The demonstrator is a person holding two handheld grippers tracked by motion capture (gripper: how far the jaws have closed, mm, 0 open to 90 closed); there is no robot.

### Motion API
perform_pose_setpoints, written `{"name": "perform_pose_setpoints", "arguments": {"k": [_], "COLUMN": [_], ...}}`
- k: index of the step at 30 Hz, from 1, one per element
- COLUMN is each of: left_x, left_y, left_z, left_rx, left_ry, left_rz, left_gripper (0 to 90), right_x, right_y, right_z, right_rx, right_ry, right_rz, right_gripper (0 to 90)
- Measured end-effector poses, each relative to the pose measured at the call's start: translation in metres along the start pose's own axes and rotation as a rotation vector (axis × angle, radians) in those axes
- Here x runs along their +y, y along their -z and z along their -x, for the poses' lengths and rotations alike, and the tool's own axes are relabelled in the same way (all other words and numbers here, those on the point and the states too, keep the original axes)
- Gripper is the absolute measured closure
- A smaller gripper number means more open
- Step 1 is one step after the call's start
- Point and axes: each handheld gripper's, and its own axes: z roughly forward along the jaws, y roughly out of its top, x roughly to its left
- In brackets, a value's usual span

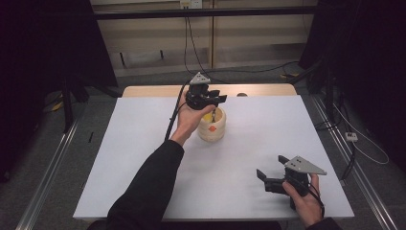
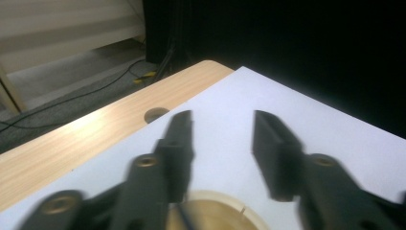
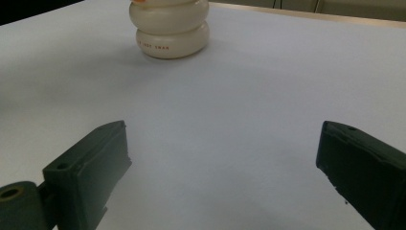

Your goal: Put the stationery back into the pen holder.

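The left gripper (image 1: 207, 102) hangs right over the mouth of a cream, ribbed pot (image 1: 212, 125), and in its own view the two black jaws stand apart with nothing between them but bare table, the pot's rim (image 2: 218, 197) showing just below them. From above, something yellow (image 1: 208, 118) lies inside the pot and an orange mark sits on its near side; whether the yellow piece has just been let go there cannot be told. The pot stands toward the far middle of the white table (image 1: 143, 158), well apart from the right gripper (image 1: 268, 178), which rests low near the front right edge in the person's hand. Its jaws are wide apart and empty, pointed across the bare surface toward the pot (image 3: 172, 29) in the distance. A strip of wooden tabletop (image 2: 72, 143) with a round hole runs along the far edge, and cables trail on the floor beyond. By the look of it, the step in hand is a drop into the pot, or a reach into it. If it is a drop, the next move calls for lifting the left gripper straight up clear of the rim without knocking the pot; if a reach, for lowering the parted jaws inside the mouth and closing them on the yellow piece.
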Motion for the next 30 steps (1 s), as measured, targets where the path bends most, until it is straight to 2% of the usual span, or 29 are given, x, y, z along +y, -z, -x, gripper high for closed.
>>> {"name": "perform_pose_setpoints", "arguments": {"k": [3, 6, 12, 20, 24, 30], "left_x": [-0.001, -0.002, -0.003, -0.002, -0.009, -0.018], "left_y": [0.003, 0.008, 0.019, 0.037, 0.046, 0.054], "left_z": [0.000, -0.002, -0.009, -0.010, -0.007, -0.004], "left_rx": [0.011, 0.026, 0.067, 0.087, 0.094, 0.093], "left_ry": [-0.001, 0.023, 0.045, 0.033, 0.052, 0.042], "left_rz": [-0.003, -0.005, -0.035, -0.038, -0.031, -0.047], "left_gripper": [44.6, 34.3, 20.2, 12.6, 10.2, 8.3], "right_x": [0.000, 0.000, 0.000, 0.000, 0.000, -0.001], "right_y": [0.000, 0.000, -0.002, -0.002, -0.003, -0.002], "right_z": [-0.001, -0.001, -0.001, 0.000, 0.000, 0.001], "right_rx": [0.001, 0.000, 0.007, 0.004, 0.007, 0.005], "right_ry": [0.009, 0.007, 0.011, 0.002, 0.004, 0.002], "right_rz": [0.000, 0.000, -0.005, -0.001, 0.001, -0.003], "right_gripper": [4.0, 4.0, 4.0, 3.9, 3.9, 3.9]}}
